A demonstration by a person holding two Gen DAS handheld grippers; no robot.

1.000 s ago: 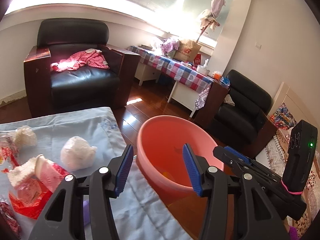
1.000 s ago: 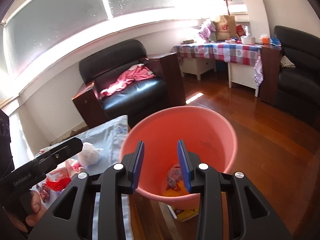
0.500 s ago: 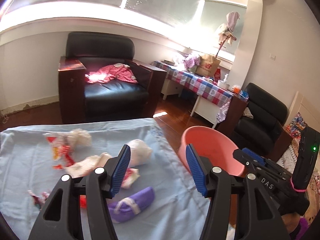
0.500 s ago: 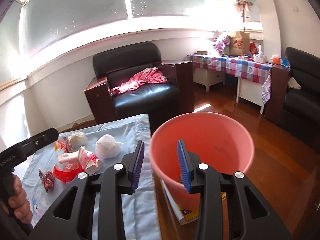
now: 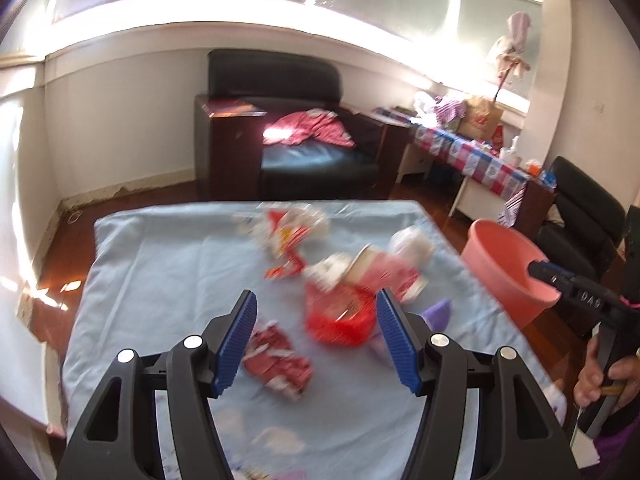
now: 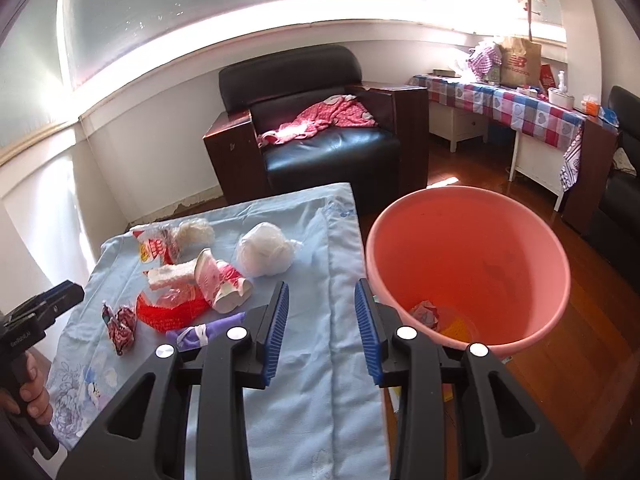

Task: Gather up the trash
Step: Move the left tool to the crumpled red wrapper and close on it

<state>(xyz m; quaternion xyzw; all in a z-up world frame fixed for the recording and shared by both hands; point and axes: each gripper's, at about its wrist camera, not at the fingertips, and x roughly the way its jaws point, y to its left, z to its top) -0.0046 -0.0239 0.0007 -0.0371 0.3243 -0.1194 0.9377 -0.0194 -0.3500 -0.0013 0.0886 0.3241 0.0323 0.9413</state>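
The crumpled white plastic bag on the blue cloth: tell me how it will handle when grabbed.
The crumpled white plastic bag looks thin and airy, so probably very light. Its wrinkled ball shape suggests it will squash between closing jaws. Lying loose on the blue cloth, it may skid if nudged.

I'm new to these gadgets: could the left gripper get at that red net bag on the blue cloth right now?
Probably yes. The left gripper is open and empty, and the red net bag lies just ahead between its fingers. A paper cup leans against the bag, but the near side looks free.

Sunlit windows (image 6: 180, 12) curve above white walls; a black armchair (image 6: 316, 128) stands on the wooden floor (image 6: 600, 300) beside a checked-cloth side table (image 6: 520, 100).
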